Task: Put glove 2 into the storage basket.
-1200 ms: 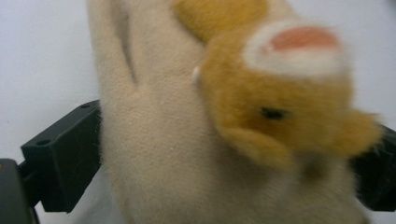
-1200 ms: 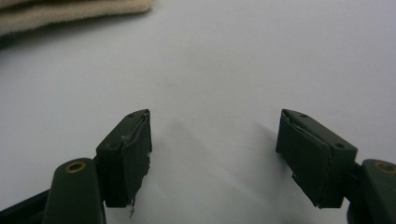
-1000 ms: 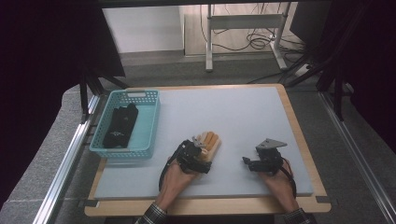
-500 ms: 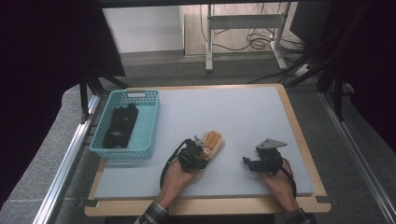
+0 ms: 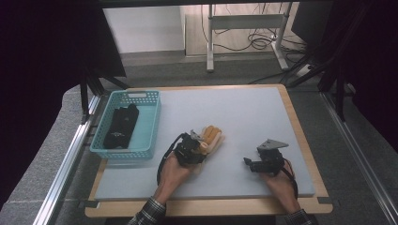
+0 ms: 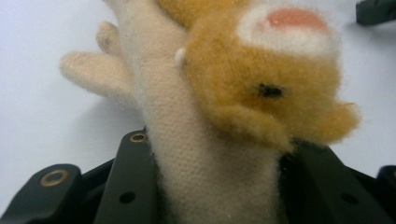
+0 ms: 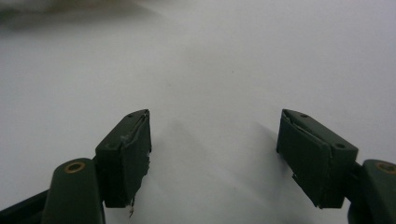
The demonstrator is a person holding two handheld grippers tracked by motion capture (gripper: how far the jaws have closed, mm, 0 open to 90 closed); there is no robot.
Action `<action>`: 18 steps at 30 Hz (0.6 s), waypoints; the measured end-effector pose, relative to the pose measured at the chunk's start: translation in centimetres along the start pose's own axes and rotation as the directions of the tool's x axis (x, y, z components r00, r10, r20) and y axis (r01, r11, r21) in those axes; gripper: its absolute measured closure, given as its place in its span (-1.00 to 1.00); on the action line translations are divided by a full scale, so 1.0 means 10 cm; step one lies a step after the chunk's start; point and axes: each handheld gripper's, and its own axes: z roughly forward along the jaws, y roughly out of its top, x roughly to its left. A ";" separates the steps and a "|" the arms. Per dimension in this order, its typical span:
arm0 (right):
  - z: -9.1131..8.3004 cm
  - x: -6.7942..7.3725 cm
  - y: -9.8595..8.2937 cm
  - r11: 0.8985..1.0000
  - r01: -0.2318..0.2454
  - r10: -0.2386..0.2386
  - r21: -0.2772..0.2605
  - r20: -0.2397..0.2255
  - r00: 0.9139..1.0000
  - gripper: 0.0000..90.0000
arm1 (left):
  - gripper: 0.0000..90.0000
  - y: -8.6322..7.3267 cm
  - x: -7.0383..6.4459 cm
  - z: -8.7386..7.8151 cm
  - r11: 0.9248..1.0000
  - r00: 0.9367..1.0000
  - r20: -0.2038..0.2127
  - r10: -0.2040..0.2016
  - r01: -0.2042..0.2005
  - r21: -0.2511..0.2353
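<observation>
Fuzzy cream and orange cloth, a plush glove (image 6: 219, 121), lies on the near middle of the grey table (image 5: 253, 117), and the left gripper (image 5: 195, 149) pinches its cream cuff between both jaws, while the right gripper (image 5: 253, 164) rests spread and empty near the right. Because the fabric is soft and the hold is only on the cuff, I judge the glove can slip out or hang down when lifted. Its loose fingers could then catch the rim of the blue basket (image 5: 141, 96) at the far left, where a dark folded thing (image 5: 121, 125) already lies.
</observation>
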 end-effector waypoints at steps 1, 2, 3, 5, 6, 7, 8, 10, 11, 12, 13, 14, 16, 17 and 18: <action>0.00 0.00 0.00 1.000 0.000 0.000 0.000 0.000 1.000 -0.43 | 0.35 0.02 0.01 -0.03 1.000 1.000 -0.006 0.000 0.000 -0.005; 0.00 0.00 0.00 1.000 0.000 0.000 0.000 0.000 1.000 -0.43 | 0.35 0.04 0.03 -0.06 1.000 1.000 -0.012 0.002 -0.002 -0.007; 0.00 0.00 0.00 1.000 0.001 -0.001 0.000 0.000 1.000 -0.43 | 0.35 0.06 0.04 -0.08 1.000 1.000 -0.017 -0.002 0.002 -0.013; 0.00 0.00 0.00 1.000 0.001 -0.001 0.000 0.001 1.000 -0.43 | 0.35 0.09 0.09 -0.14 1.000 1.000 -0.030 -0.001 0.000 -0.011; 0.00 0.00 0.00 1.000 0.001 -0.001 0.000 0.000 1.000 -0.43 | 0.34 0.11 0.12 -0.17 1.000 0.999 -0.036 0.000 0.000 -0.010; 0.00 0.00 0.00 1.000 0.003 -0.003 0.001 0.000 1.000 -0.43 | 0.34 0.12 0.15 -0.20 1.000 0.999 -0.045 -0.003 0.002 -0.012; 0.00 0.00 0.00 1.000 0.001 -0.001 0.001 0.000 1.000 -0.43 | 0.34 0.14 0.18 -0.23 1.000 0.999 -0.053 -0.007 0.006 -0.015; 0.00 0.00 0.00 1.000 0.001 -0.001 0.000 0.000 1.000 -0.43 | 0.34 0.16 0.26 -0.30 1.000 0.997 -0.070 -0.018 0.016 -0.022; 0.00 0.00 0.00 1.000 0.000 0.000 0.001 -0.001 1.000 -0.43 | 0.34 0.17 0.30 -0.34 0.999 0.997 -0.079 -0.023 0.021 -0.025; 0.00 0.00 0.00 1.000 0.000 0.000 0.000 0.000 1.000 -0.43 | 0.34 0.18 0.35 -0.38 0.999 0.996 -0.086 -0.027 0.025 -0.030; 0.00 0.00 0.00 1.000 0.000 0.000 0.000 -0.001 1.000 -0.43 | 0.34 0.19 0.39 -0.43 0.999 0.995 -0.098 -0.036 0.032 -0.034; 0.00 0.00 0.00 1.000 0.000 0.000 0.001 -0.001 1.000 -0.43 | 0.34 0.20 0.44 -0.48 0.998 0.993 -0.108 -0.043 0.039 -0.039; 0.00 0.00 0.00 1.000 0.000 0.000 0.000 -0.001 1.000 -0.43 | 0.34 0.22 0.53 -0.58 0.998 0.990 -0.131 -0.055 0.049 -0.047; 0.00 0.00 0.00 1.000 0.000 0.000 0.000 -0.001 1.000 -0.43 | 0.33 0.23 0.58 -0.63 0.998 0.988 -0.143 -0.058 0.051 -0.048; 0.00 0.00 0.00 1.000 0.000 0.000 0.000 -0.001 1.000 -0.43 | 0.33 0.23 0.62 -0.68 0.997 0.986 -0.155 -0.064 0.056 -0.052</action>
